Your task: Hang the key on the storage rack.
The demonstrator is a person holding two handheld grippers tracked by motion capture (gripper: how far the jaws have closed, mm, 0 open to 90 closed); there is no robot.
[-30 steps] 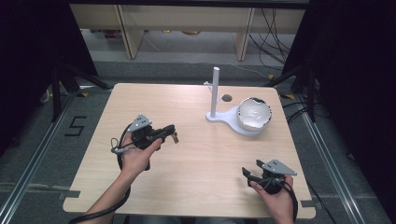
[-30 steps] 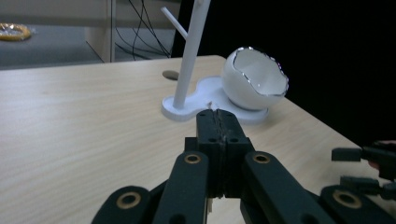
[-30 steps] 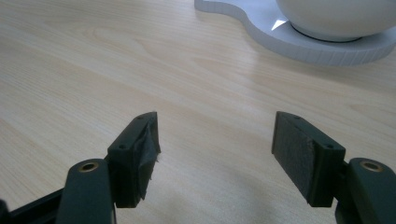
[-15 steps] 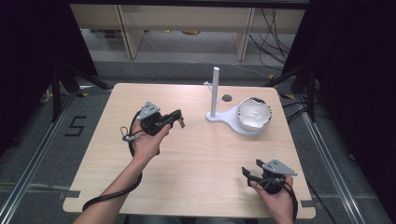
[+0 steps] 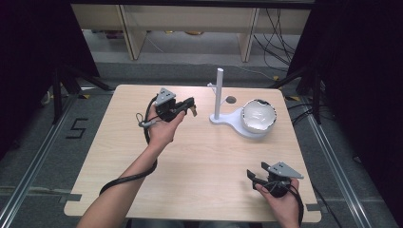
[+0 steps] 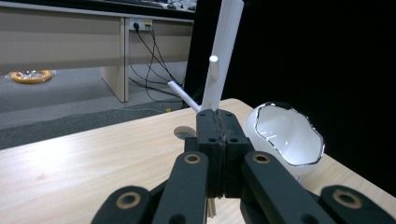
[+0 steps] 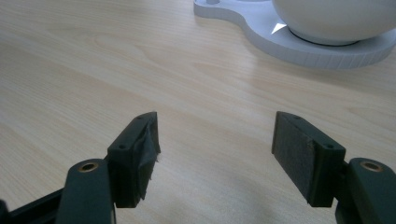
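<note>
Pale wood made up the table point(image 5: 190, 161), and on its far right part stood a white stand point(image 5: 237, 121) with an upright post point(image 5: 219, 92) rising from a flat base. A white bowl point(image 5: 259, 115) with a dark, wavy rim sat on the wider end of that base, just right of the post.

The person's left hand point(image 5: 159, 130) held the left gripper point(image 5: 190, 105) raised above the table, aimed toward the post and near it without touching. In the left gripper view its jaws were pressed flat together with no gap, the post point(image 6: 224, 56) and its small side pegs straight ahead, the bowl point(image 6: 285, 135) to the right. Something small and pale hung under the jaws; I could not tell what.

Near the front right edge, the right hand point(image 5: 280, 202) kept the right gripper point(image 5: 252, 175) low over the wood, well apart from the stand. Its jaws stood wide apart with bare table between them, the stand's base point(image 7: 299, 44) and bowl point(image 7: 336, 16) farther ahead.
</note>
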